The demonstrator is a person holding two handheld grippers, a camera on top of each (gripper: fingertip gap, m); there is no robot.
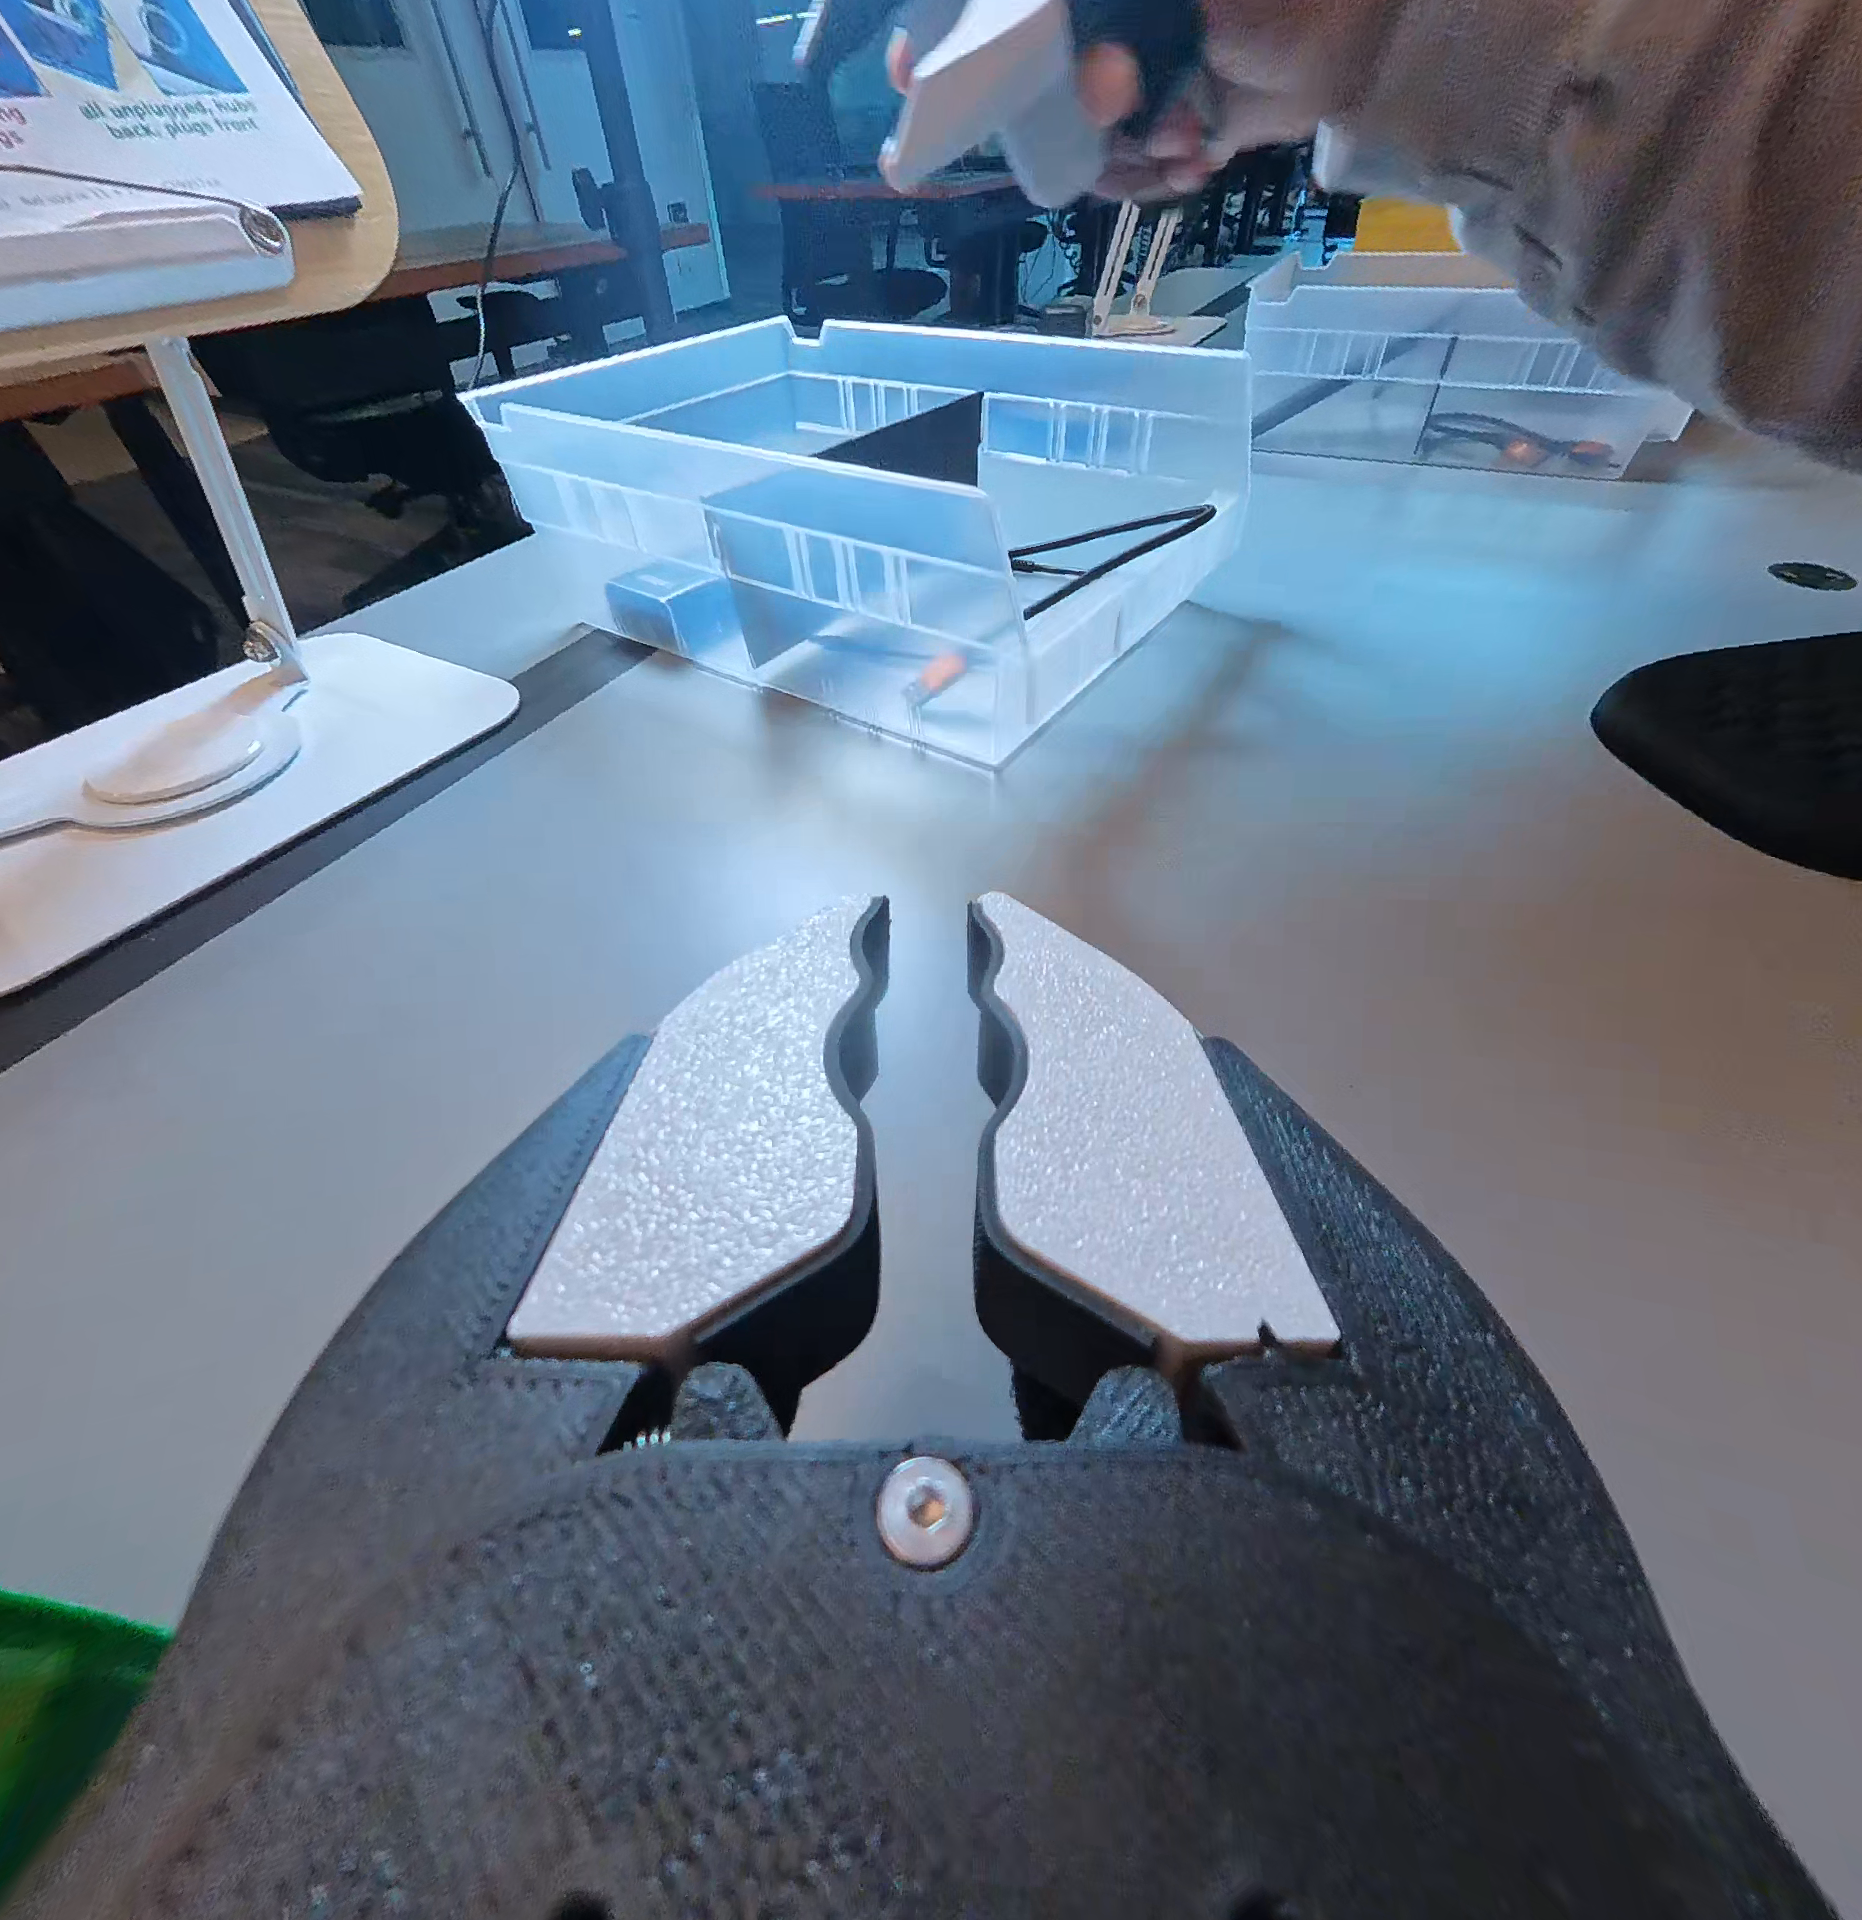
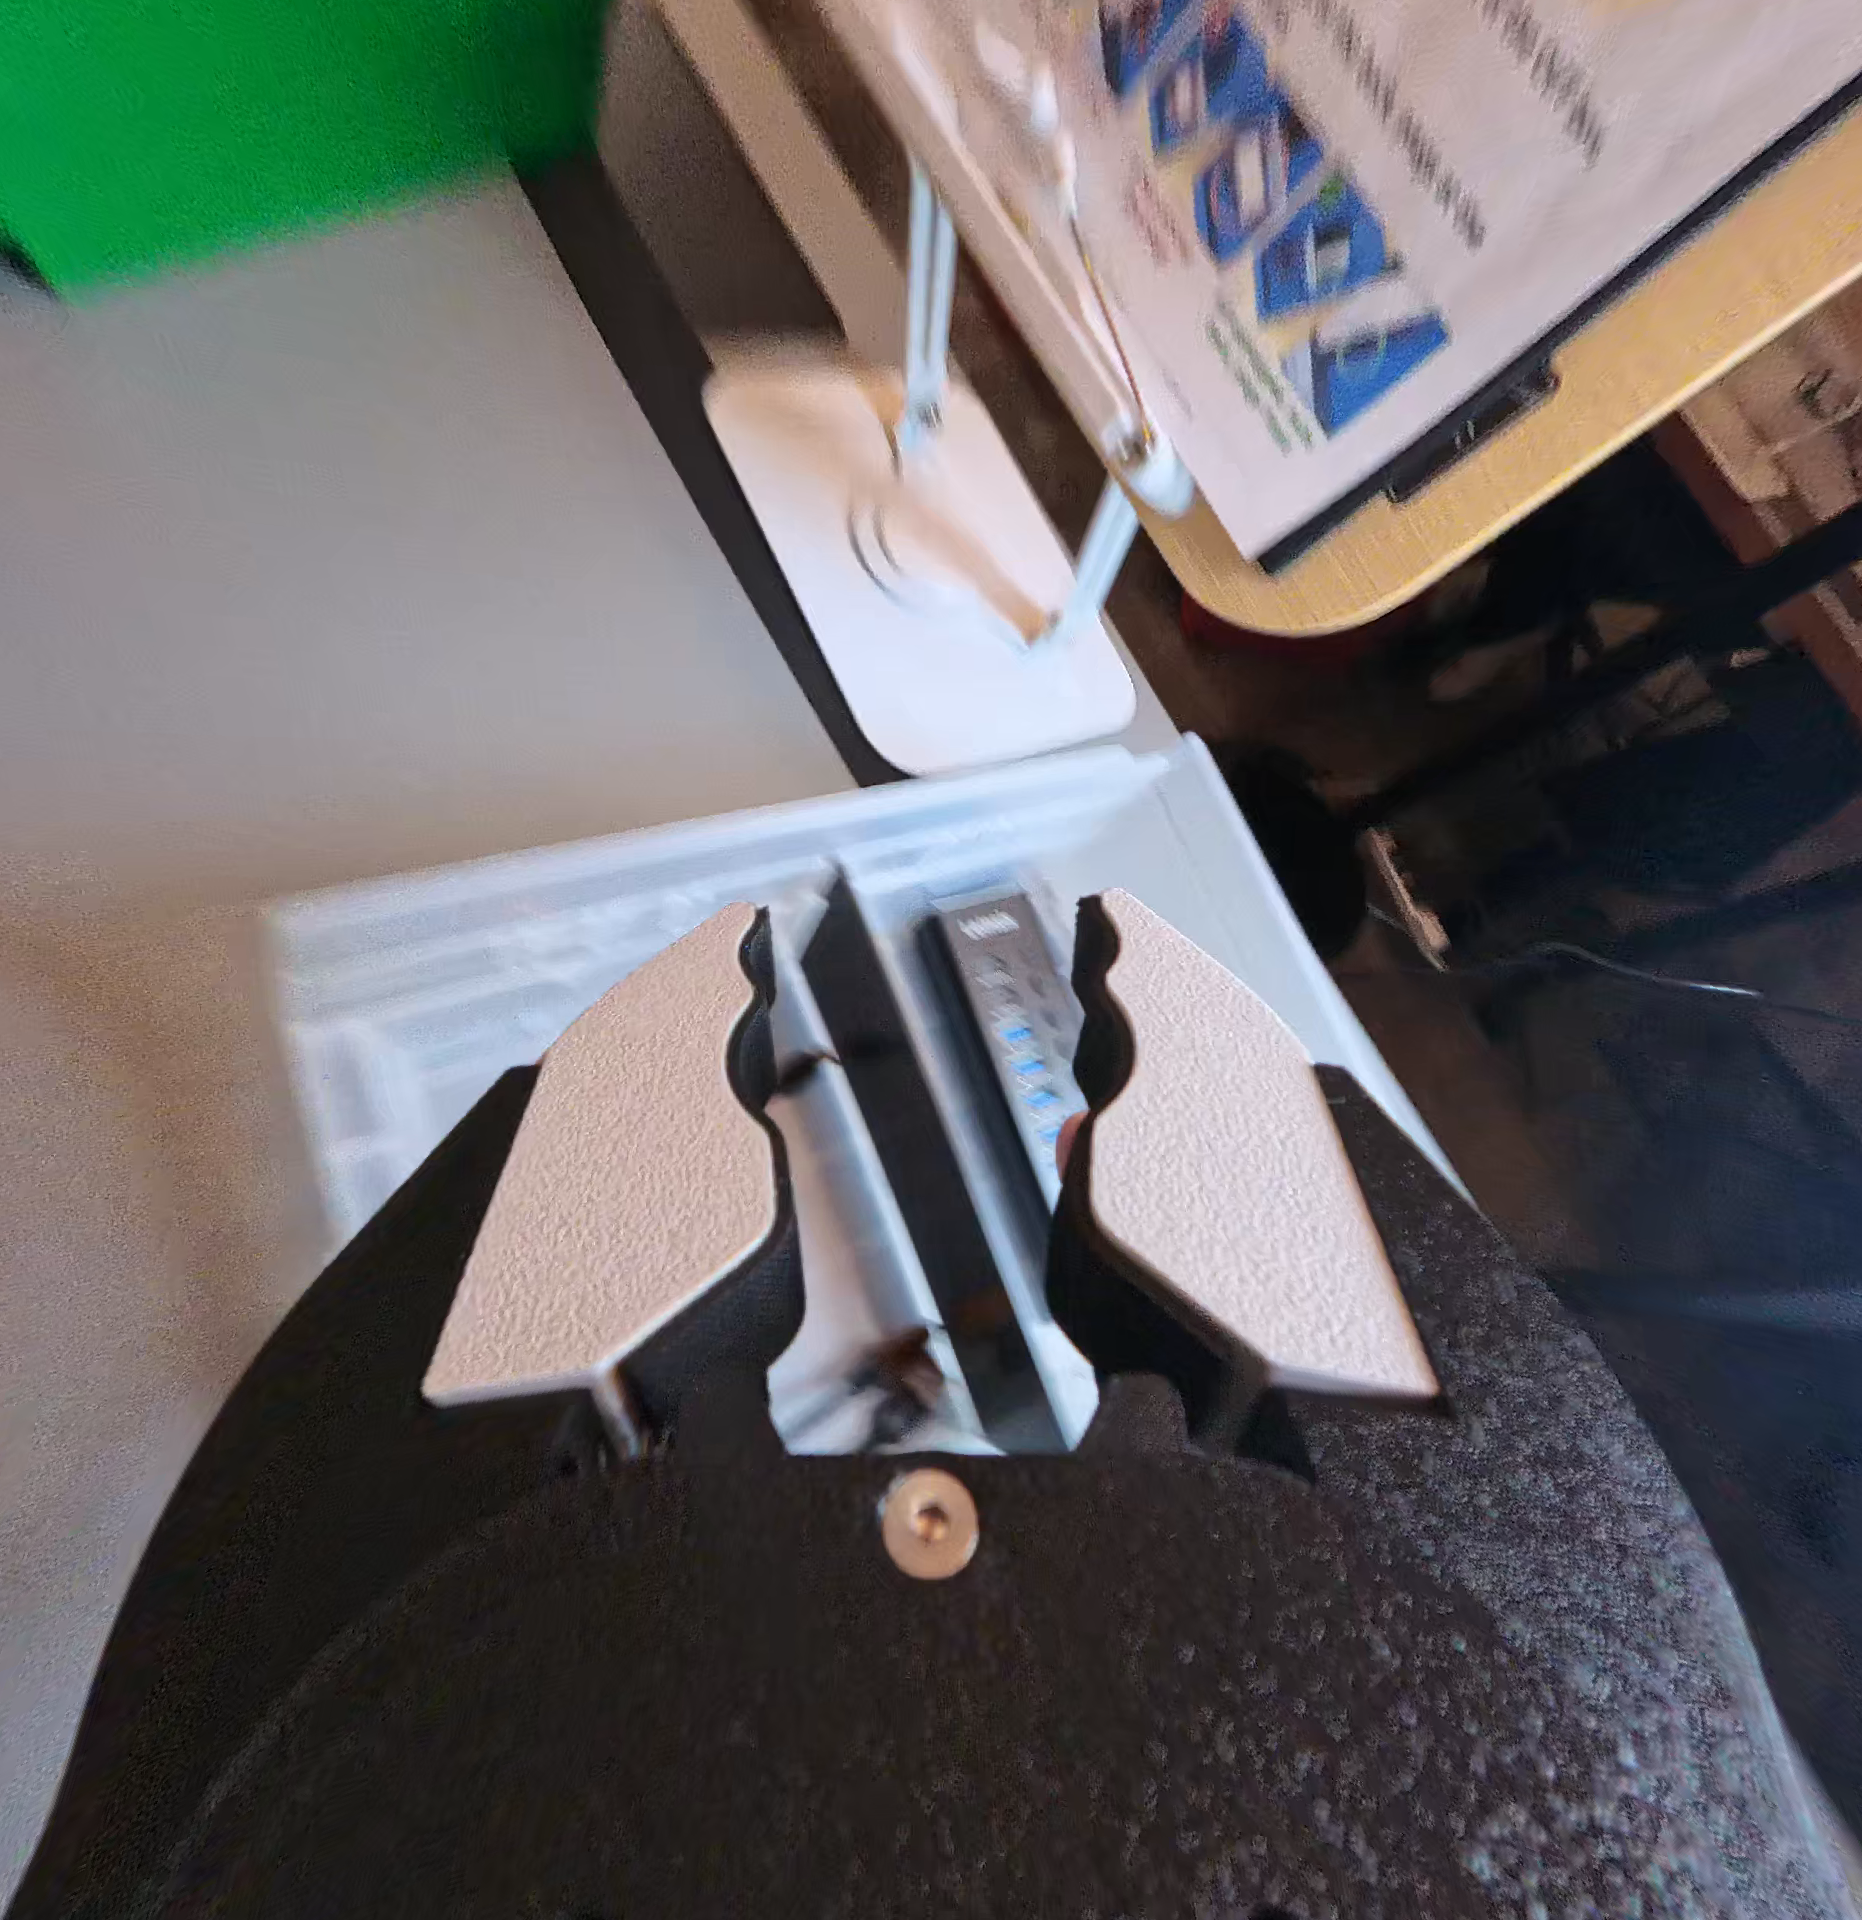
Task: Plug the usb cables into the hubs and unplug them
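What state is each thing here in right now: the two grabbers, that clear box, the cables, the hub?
left gripper: narrowly open, empty, over the table.
right gripper: open, empty, above the bin.
clear bin: uncovered, resting on the table.
USB hub: lying in a bin compartment, visible ports empty.
black cable: loose in the bin.

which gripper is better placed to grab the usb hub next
Right, probably. The right gripper hangs open directly above the clear bin, its fingers framing the black usb hub. The left gripper, empty and barely parted, sits low over the table, short of the bin.
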